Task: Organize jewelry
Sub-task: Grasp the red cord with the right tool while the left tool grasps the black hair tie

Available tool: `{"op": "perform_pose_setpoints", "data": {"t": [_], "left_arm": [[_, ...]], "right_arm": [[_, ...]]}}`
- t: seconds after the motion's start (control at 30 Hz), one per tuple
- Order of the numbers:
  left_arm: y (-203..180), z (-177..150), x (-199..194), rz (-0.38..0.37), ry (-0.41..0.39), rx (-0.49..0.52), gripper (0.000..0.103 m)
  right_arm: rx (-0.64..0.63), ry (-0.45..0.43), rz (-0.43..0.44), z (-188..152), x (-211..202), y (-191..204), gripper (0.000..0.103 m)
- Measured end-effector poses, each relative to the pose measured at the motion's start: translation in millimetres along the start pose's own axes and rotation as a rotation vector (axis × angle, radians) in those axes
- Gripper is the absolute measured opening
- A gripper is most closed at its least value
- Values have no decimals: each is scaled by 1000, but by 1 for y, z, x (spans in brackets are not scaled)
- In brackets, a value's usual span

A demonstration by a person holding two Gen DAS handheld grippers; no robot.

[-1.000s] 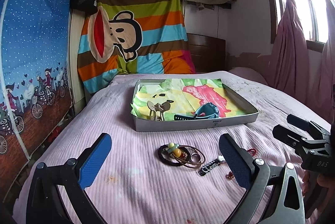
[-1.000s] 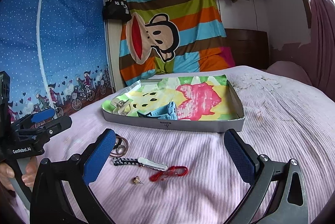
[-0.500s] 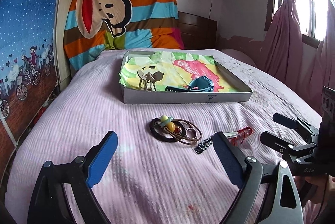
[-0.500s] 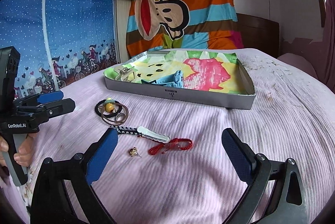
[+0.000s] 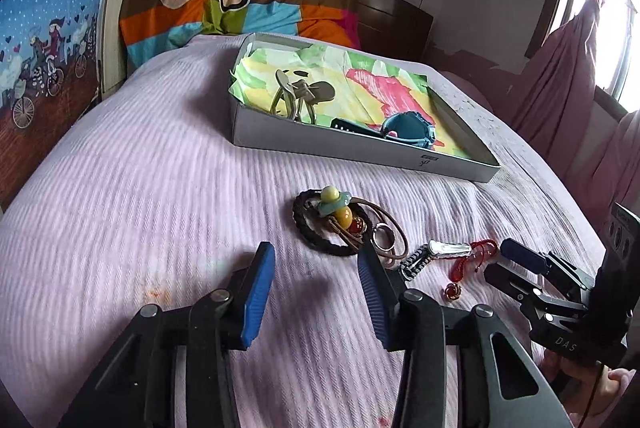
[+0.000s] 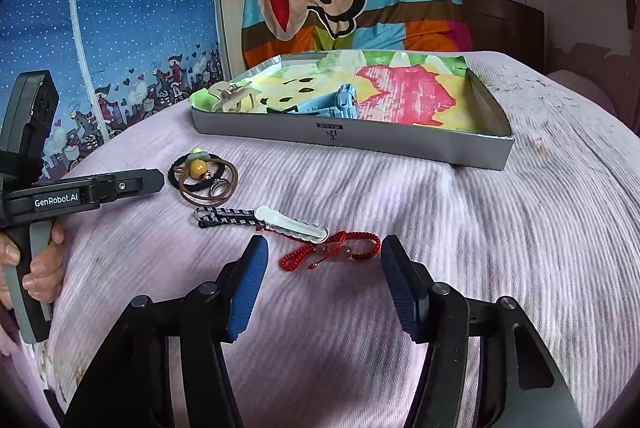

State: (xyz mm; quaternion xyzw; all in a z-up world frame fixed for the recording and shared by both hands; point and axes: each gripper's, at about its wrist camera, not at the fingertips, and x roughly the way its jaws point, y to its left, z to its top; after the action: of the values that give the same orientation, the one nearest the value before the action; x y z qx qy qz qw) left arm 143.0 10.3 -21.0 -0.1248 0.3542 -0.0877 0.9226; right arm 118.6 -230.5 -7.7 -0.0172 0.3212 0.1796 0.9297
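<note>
**Both grippers low over the loose pieces**

Our right gripper (image 6: 322, 260) has its fingers apart and empty, and the red bracelet (image 6: 334, 248) lies just ahead, between the tips. It's a thin knotted cord with small beads: light, limp, likely to sag and slide, so we'd pinch it across the bunched middle rather than a loose end. Our left gripper (image 5: 316, 268) is apart too, holding nothing, its right finger (image 5: 372, 280) near the hair ties (image 5: 336, 224). Those are soft and springy; the black band offers the surest bite. Between the two groups lies the hair clip (image 6: 280, 222), stiff and smooth, best taken across its width. A tiny earring (image 5: 453, 292) sits just beside the bracelet, fiddly and easy to lose in the ribbed bedspread (image 6: 480, 248). Beyond, toward the bed's head, the tray (image 6: 400, 142) holds a claw clip (image 5: 298, 94) and a watch (image 5: 410, 130).
</note>
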Motion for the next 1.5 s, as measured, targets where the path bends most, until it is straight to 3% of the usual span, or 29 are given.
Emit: {"op": "perform_pose_setpoints", "data": {"t": [0.33, 0.63, 0.87, 1.23, 1.5], "left_arm": [[15, 7, 20, -24, 32, -99, 19], [15, 11, 32, 3, 59, -109, 6], [6, 12, 11, -6, -34, -58, 5], [-17, 20, -22, -71, -132, 32, 5], [-33, 29, -34, -128, -149, 78, 5]], "right_arm": [[54, 37, 2, 2, 17, -9, 35], [55, 61, -18, 5, 27, -10, 33], [77, 51, -8, 6, 26, -16, 5], [23, -59, 2, 19, 1, -7, 4], [54, -112, 2, 30, -14, -18, 4]]}}
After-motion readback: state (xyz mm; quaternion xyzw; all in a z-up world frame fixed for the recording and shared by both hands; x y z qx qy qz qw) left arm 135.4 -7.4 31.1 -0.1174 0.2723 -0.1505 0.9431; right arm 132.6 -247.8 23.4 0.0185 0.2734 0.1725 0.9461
